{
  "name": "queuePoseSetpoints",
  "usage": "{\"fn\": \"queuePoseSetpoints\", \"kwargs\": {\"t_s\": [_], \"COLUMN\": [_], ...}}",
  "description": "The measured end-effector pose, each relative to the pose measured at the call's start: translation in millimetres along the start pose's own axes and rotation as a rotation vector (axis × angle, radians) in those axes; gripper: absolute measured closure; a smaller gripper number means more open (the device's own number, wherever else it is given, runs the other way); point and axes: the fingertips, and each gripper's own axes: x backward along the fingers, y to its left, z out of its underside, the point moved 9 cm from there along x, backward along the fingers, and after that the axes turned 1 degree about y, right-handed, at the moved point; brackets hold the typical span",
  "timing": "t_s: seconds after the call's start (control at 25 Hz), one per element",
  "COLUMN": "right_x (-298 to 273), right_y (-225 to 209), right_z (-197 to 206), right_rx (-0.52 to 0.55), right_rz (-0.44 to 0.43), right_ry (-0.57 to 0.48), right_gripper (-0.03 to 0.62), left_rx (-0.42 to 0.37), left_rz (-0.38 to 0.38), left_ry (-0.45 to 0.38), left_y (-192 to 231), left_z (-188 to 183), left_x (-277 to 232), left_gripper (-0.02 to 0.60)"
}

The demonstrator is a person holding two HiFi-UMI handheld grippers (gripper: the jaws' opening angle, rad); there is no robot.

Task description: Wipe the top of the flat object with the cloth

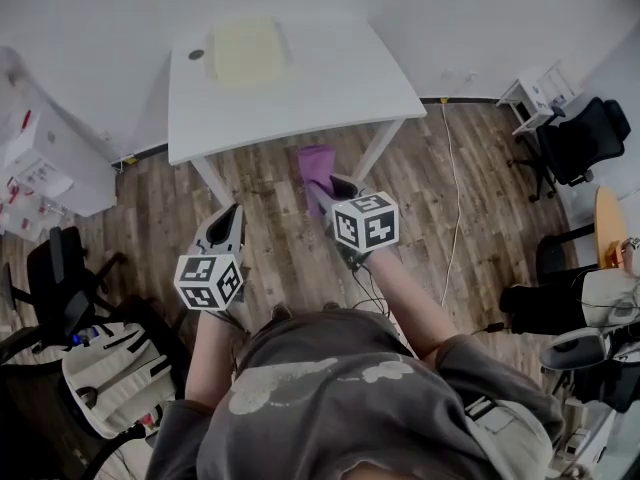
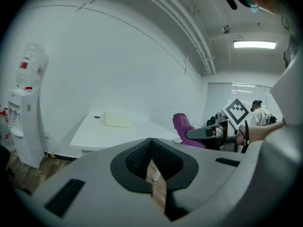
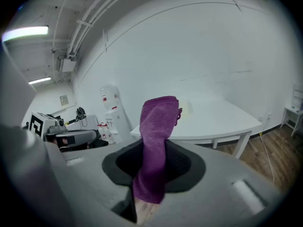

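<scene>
A pale yellow flat object (image 1: 246,51) lies near the far edge of the white table (image 1: 330,93); it shows too in the left gripper view (image 2: 117,121) and partly behind the cloth in the right gripper view (image 3: 185,108). My right gripper (image 1: 330,196) is shut on a purple cloth (image 1: 318,169), which sticks up between its jaws (image 3: 156,141). It hovers over the floor just short of the table's near edge. My left gripper (image 1: 226,221) is shut with nothing in it, lower and to the left, also over the floor (image 2: 152,174).
A water dispenser (image 2: 21,112) stands left of the table. Office chairs (image 1: 575,143) sit at the right and another (image 1: 60,288) at the left. A cable (image 1: 452,208) runs across the wooden floor. A small round dark thing (image 1: 196,54) lies beside the flat object.
</scene>
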Motion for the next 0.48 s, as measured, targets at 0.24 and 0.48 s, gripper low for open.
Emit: {"fn": "queuePoseSetpoints", "kwargs": {"t_s": [0.24, 0.48], "right_x": [-17, -30], "right_y": [11, 17], "right_z": [-5, -4], "right_rx": [-0.024, -0.036], "right_rz": [0.029, 0.05], "right_ry": [-0.012, 0.007], "right_gripper": [0.477, 0.477], "left_rx": [0.013, 0.028], "left_rz": [0.01, 0.023], "left_ry": [-0.004, 0.008], "left_y": [32, 55], "left_z": [-1, -1], "left_x": [7, 2], "left_gripper": [0.586, 0.586]}}
